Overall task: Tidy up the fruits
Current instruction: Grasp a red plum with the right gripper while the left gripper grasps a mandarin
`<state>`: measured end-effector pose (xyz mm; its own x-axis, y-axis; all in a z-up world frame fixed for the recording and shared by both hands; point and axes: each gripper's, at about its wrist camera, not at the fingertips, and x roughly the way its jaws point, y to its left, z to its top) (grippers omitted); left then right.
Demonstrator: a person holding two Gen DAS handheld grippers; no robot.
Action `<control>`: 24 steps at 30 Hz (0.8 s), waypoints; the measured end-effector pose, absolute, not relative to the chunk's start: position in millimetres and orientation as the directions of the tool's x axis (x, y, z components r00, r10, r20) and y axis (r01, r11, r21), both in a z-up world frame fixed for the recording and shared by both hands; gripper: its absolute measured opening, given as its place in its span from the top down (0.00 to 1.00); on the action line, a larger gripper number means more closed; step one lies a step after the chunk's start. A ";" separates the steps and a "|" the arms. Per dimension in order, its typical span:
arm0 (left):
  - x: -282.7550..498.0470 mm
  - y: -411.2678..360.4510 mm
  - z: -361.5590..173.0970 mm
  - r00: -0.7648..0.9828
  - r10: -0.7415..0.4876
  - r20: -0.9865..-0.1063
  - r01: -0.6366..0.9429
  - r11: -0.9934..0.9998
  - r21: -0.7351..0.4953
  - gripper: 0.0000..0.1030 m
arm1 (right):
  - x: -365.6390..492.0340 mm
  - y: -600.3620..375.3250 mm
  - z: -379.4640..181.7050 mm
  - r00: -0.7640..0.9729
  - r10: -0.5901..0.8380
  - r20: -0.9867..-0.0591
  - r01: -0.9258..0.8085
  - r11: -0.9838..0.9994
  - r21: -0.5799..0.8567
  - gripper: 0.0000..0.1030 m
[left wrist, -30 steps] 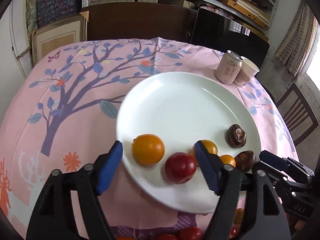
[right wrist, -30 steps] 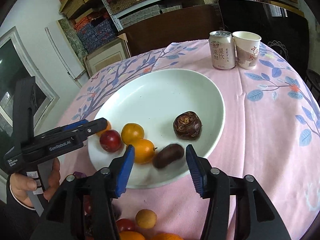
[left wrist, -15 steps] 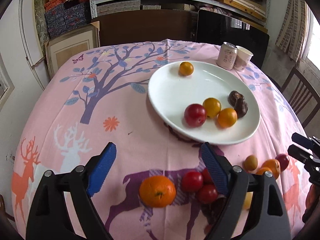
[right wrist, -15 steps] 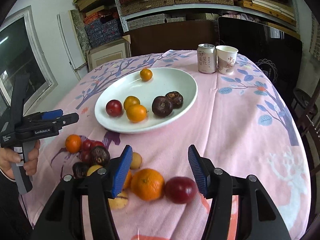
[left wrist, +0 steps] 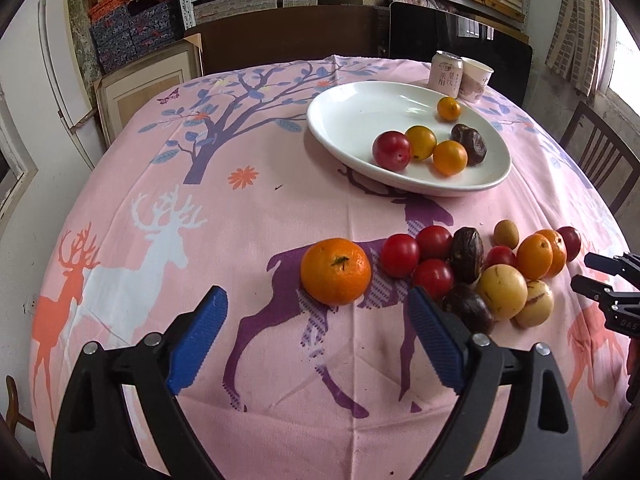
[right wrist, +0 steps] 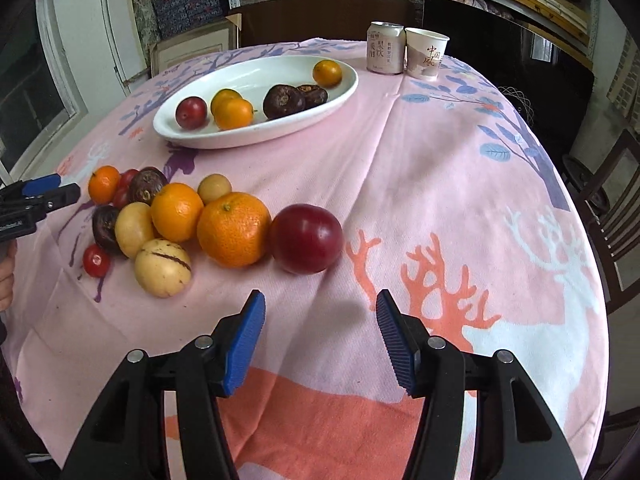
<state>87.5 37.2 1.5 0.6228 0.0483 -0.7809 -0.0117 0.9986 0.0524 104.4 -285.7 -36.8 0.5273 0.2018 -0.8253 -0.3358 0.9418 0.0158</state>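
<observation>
Both grippers are empty: the left gripper [left wrist: 316, 342], jaws widening, faces a tangerine [left wrist: 335, 271] at twelve o'clock, the right gripper [right wrist: 320, 338], released, a plum [right wrist: 307, 239].

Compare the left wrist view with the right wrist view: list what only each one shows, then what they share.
Only the left wrist view: the left gripper from behind, its jaws opening with nothing between them, in line with a large orange, and a butterfly print.

Only the right wrist view: the right gripper, open and empty, in line with a dark red plum, and part of the person's hand.

Both: the white plate holding six fruits, the can, the paper cup and the loose fruit pile on the pink tablecloth.
</observation>
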 end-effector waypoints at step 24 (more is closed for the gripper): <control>122.2 42.3 -22.3 0.580 0.046 -0.814 0.018 0.997 0.069 0.14 | 133.9 -279.3 -35.5 0.528 0.309 -0.791 -0.422 0.904 0.071 0.61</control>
<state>122.2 42.3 -22.3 0.5798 0.0455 -0.8135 0.0179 0.9975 0.0686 133.9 -279.3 -35.5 0.5281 0.3089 -0.7910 -0.4220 0.9038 0.0712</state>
